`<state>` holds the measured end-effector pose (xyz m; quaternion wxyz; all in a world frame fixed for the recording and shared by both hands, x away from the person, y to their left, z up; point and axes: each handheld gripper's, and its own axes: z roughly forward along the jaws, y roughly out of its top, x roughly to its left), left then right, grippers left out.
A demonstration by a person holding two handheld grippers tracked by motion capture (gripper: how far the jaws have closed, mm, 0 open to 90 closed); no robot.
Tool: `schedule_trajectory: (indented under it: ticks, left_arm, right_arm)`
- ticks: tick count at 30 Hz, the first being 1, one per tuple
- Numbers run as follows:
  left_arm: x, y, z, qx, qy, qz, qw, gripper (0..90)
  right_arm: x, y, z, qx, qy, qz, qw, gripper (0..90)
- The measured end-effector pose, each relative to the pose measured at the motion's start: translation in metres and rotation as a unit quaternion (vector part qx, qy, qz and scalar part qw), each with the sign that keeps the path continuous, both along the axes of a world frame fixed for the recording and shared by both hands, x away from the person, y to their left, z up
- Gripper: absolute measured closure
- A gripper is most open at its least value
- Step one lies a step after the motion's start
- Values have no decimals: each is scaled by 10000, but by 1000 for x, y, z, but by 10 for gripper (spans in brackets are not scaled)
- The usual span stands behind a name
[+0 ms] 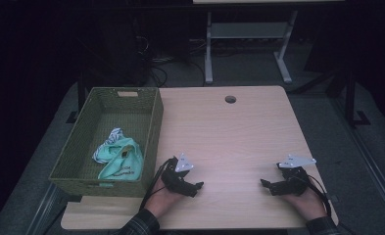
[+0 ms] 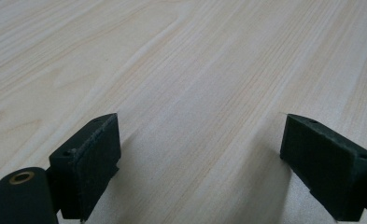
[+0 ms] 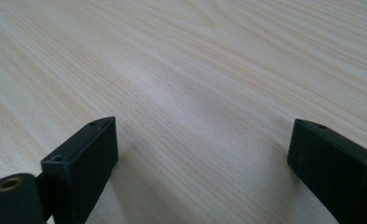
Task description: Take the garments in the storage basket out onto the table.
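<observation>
Both hands rest on a light wooden table (image 1: 229, 132) near its front edge. My left gripper (image 1: 199, 186) lies low at the front left, pointing right, jaws wide apart. In the left gripper view the left gripper (image 2: 200, 154) is open over bare wood, nothing between its pads (image 2: 97, 158). My right gripper (image 1: 263, 184) lies at the front right, pointing left toward the other. Seen from its own camera, the right gripper (image 3: 202, 161) is likewise open, with only the tabletop between its jaws.
A green woven basket (image 1: 151, 142) stands at the table's left side, holding a crumpled mint-green and white cloth (image 1: 119, 156). A round cable hole (image 1: 230, 99) sits near the far edge. Beyond the table stand a desk frame's legs (image 1: 208, 54) on dark floor.
</observation>
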<state>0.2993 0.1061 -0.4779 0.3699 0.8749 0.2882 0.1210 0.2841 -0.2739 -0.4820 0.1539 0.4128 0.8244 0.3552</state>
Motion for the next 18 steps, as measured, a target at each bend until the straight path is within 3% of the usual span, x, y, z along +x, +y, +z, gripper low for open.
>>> schedule_trajectory:
  ticks: [18]
  left_arm:
    - [4,0,3,128,37,38,9999,118]
  right_arm:
    - [0,0,0,5,-3,-5,10000,82]
